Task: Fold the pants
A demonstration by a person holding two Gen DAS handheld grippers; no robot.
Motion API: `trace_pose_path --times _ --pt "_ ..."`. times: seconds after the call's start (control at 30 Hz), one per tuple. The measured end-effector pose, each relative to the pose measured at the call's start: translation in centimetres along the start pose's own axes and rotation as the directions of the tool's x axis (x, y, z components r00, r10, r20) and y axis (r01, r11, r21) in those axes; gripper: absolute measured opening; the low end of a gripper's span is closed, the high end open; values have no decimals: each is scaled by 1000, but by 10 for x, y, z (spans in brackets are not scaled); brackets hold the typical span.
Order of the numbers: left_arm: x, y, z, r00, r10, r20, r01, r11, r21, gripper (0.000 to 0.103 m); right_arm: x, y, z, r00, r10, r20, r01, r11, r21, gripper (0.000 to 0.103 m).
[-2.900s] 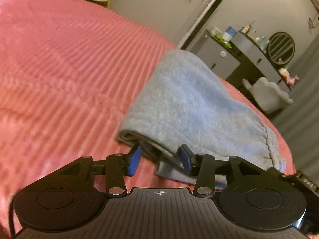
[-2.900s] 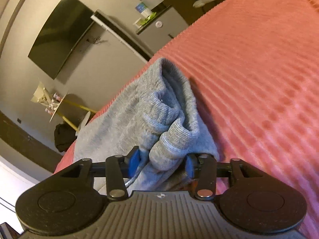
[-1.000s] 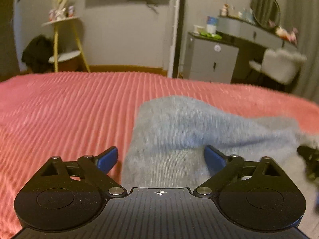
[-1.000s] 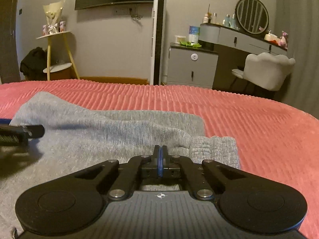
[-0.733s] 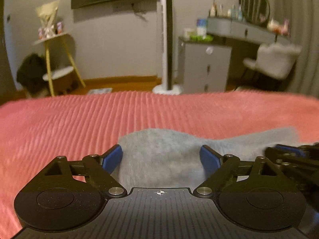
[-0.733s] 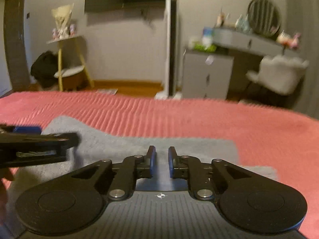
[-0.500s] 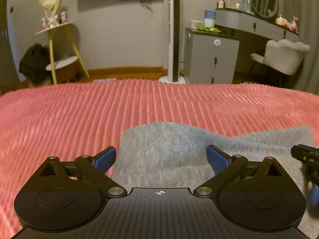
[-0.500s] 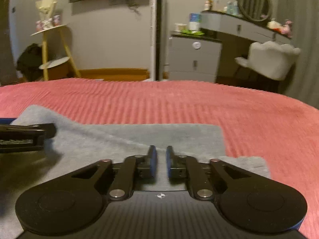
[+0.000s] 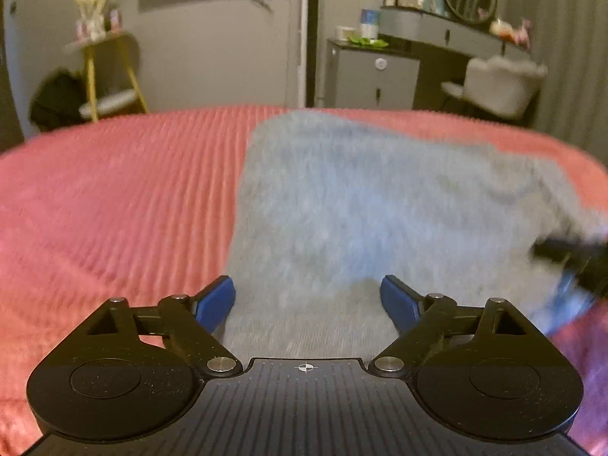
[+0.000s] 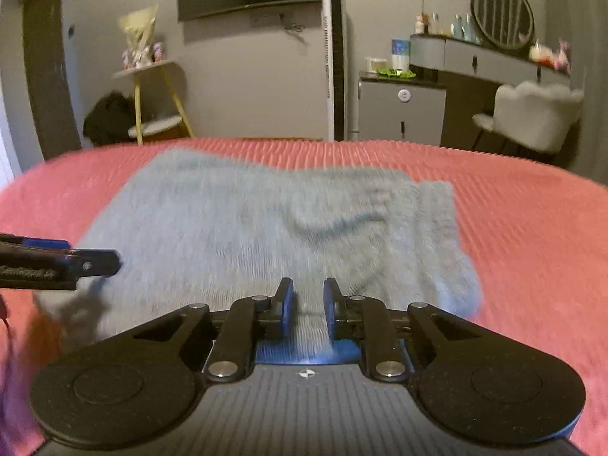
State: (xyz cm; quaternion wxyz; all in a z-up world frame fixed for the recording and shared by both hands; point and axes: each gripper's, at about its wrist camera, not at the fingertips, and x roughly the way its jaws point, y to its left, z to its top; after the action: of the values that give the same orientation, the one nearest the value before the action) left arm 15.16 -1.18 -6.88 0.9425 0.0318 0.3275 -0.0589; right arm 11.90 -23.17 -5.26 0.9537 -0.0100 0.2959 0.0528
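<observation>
Two grippers hover over folded grey knit pants (image 10: 266, 228) lying flat on ribbed pink bedspread (image 9: 114, 197). Left gripper (image 9: 307, 298) spread wide, jaws just closing slightly, nothing clamped. Right gripper (image 10: 307, 302) w/ narrow gap, jaws just opening, pants released.

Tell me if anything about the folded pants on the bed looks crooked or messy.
Slightly. The grey pants lie folded on the pink bedspread, but a ribbed edge sticks out past the top layer on the right, and a crease puckers there. Nothing spilled or damaged.
</observation>
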Motion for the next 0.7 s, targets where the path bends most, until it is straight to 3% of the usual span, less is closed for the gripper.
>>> trace_pose_path --times 0.07,0.2,0.23,0.33,0.4,0.47,0.5,0.57,0.63,0.7 --pt "2 -3 -5 997 59 48 -62 996 71 97 -6 -1 1 999 -40 -4 39 999 -27 13" --pt "-22 -3 5 995 102 21 -103 994 27 93 -23 -8 11 998 -65 -28 66 996 62 8" --pt "-28 -3 3 996 84 8 -85 996 30 93 -35 -8 9 998 -67 -9 67 995 80 13" --pt "-48 -5 -15 999 3 -53 -1 999 38 94 -52 -6 -12 996 -75 -45 79 993 88 46" --pt "-59 -9 -28 996 -18 -89 23 998 55 94 -58 -2 -29 992 -65 -108 72 995 68 51" --pt "-73 -16 -43 994 -31 -100 39 996 77 94 -62 5 -37 980 -54 -190 68 995 70 64" --pt "-78 -20 -48 994 -29 -105 38 996 86 94 -67 6 -37 982 -38 -187 56 994 92 70" --pt "-86 -24 -51 994 3 -106 7 996 91 94 -82 10 -36 990 -50 -133 66 991 118 99" --pt "-94 -25 -50 995 22 -100 -14 997 73 95 -95 17 -39 991 -91 -101 103 988 118 99" --pt "-102 -19 -52 995 26 -99 -22 999 37 95 -101 24 -46 982 -96 -162 118 984 134 99"
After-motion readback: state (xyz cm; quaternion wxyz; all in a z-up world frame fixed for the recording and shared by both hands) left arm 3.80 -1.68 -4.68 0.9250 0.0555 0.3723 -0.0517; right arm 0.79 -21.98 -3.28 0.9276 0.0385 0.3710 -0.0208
